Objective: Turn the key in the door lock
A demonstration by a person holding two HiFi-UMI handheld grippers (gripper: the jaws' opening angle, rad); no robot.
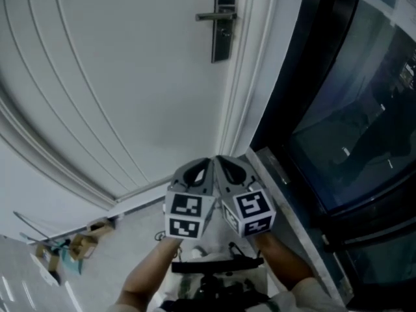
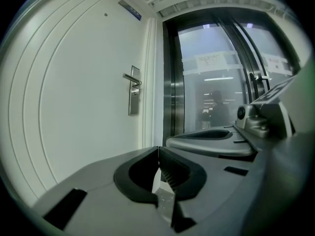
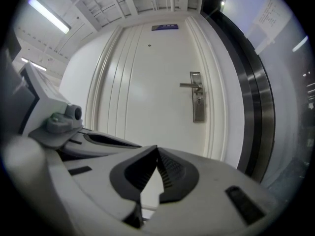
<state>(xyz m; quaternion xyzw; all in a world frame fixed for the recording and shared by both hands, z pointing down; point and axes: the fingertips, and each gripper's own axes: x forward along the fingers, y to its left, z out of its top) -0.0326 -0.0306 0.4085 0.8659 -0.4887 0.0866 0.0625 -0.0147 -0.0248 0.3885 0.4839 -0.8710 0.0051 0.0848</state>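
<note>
The door lock [image 1: 223,26] sits at the top centre of the head view, well apart from both grippers, which are low in the middle of the frame. The left gripper [image 1: 205,164] and the right gripper [image 1: 221,160] are held side by side, tips close together and aimed toward the door [image 1: 130,77]. In the left gripper view the lock [image 2: 133,96] stands left of centre, well above the left gripper [image 2: 158,152]. Its jaws are clenched tip to tip with nothing between them. In the right gripper view the lock [image 3: 198,103] lies right of centre, above the right gripper [image 3: 157,150], whose jaws are likewise pressed together and empty.

The lock is a tall, narrow metal plate, dull grey, with a straight lever handle [image 1: 213,16] projecting to the left from its upper part. A key cannot be made out at this size.

The door is white and smooth, with long shallow grooves running down it. The jaws are grey plastic with dark, ribbed inner pads. Each gripper carries a marker cube [image 1: 188,216] printed with black and white squares. A dark glass wall [image 1: 351,109] fills the right side of the head view, and cardboard scraps [image 1: 81,242] lie on the pale floor [image 1: 104,272] at lower left.
</note>
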